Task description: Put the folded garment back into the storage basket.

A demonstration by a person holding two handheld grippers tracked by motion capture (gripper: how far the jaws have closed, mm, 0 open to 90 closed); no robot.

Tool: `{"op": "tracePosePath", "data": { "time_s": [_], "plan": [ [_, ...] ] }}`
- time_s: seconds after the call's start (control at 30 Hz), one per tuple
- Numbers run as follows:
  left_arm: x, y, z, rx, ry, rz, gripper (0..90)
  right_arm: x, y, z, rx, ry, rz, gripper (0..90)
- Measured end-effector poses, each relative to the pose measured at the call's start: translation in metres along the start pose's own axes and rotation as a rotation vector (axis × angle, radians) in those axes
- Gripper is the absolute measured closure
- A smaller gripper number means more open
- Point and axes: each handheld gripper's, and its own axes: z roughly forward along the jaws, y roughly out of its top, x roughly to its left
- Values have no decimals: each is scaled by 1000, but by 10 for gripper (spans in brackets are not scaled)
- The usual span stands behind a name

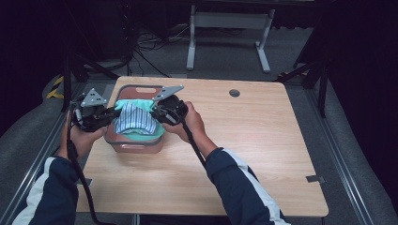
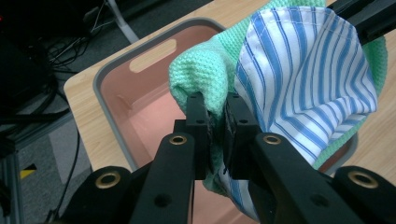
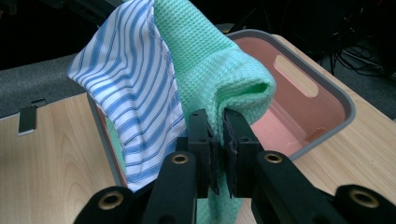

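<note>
A folded stack of a green knitted cloth (image 1: 139, 105) and a blue-and-white striped cloth (image 1: 135, 120) hangs over a pink bin with a grey rim (image 1: 141, 87) at the table's left. My left gripper (image 1: 112, 113) is shut on the stack's left edge, and my right gripper (image 1: 156, 111) is shut on its right edge. In the left gripper view the jaws pinch green cloth (image 2: 201, 74) beside striped cloth (image 2: 303, 74) at the gripper (image 2: 217, 116). The right gripper view shows the gripper (image 3: 218, 123) pinching the green fold (image 3: 224, 79) with striped cloth (image 3: 130, 79) beside it.
The bin stands near the left edge of a wooden table (image 1: 244, 136), which has a round cable hole (image 1: 234, 93) at the back. A grey metal stand (image 1: 230, 28) and cables lie on the floor beyond. Cables trail from both grippers along the person's forearms.
</note>
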Motion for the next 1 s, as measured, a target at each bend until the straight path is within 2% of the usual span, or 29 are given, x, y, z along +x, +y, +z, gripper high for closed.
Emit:
{"op": "tracePosePath", "data": {
  "time_s": [0.13, 0.47, 0.5, 0.6, 0.67, 0.77, 0.87, 1.0],
  "plan": [
    [6, -5, 4, 17, 4, -21, 823, -1, 3, 12, 13, 1, 10, 826],
    [19, -14, 20, 48, 11, -36, 823, -2, 3, 39, 57, -3, 4, 825],
    [20, -16, 23, 65, 12, -34, 823, -3, 2, 42, 63, -4, 5, 824],
    [21, -20, 31, 60, 16, -39, 820, -5, -1, 52, 83, 1, 21, 824],
    [20, -25, 36, 64, 15, -58, 820, -6, -5, 57, 106, -2, 26, 822],
    [17, -27, 42, 85, 26, -39, 820, -9, -7, 59, 122, -5, 30, 820],
    [17, -29, 45, 86, 28, -50, 815, -10, -9, 62, 134, -7, 39, 817],
    [15, -31, 49, 94, 37, -45, 804, -7, -12, 67, 160, -15, 21, 803]
  ]
}}
